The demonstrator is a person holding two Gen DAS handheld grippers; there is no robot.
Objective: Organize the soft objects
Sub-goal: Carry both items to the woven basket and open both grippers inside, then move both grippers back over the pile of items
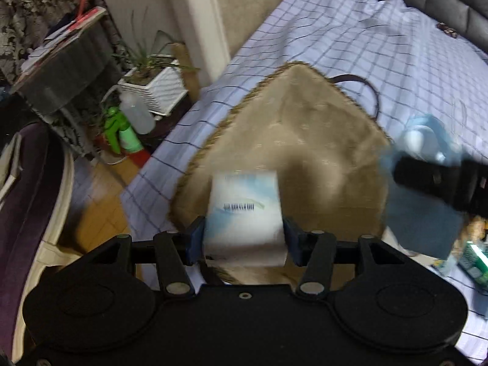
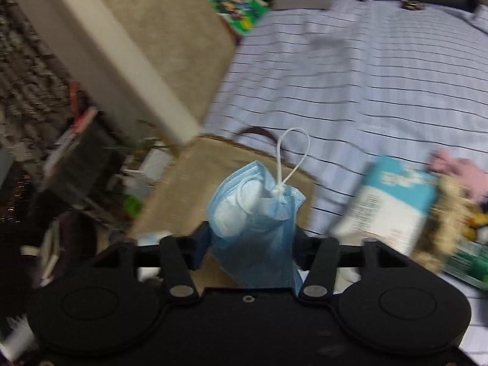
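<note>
My left gripper [image 1: 244, 238] hangs over a woven basket [image 1: 305, 140] with a beige lining, which rests on the checked bed sheet. A white and blue tissue pack [image 1: 244, 207] sits between its blue pads and looks blurred while the fingers look sharp; the jaws stand apart. My right gripper [image 2: 251, 244] is over the same basket [image 2: 183, 189], with a bunched blue face mask [image 2: 253, 213] loose between its parted fingers, ear loop sticking up. The black body of the right gripper [image 1: 433, 180] and the mask [image 1: 421, 201] show at the right of the left wrist view.
The bed edge runs left of the basket; beyond it are wood floor, potted plants and a spray bottle [image 1: 134, 113]. To the right lie another tissue pack [image 2: 393, 201], a pink cloth [image 2: 457, 167], a straw-coloured item [image 2: 448, 213] and a green packet [image 1: 472, 259].
</note>
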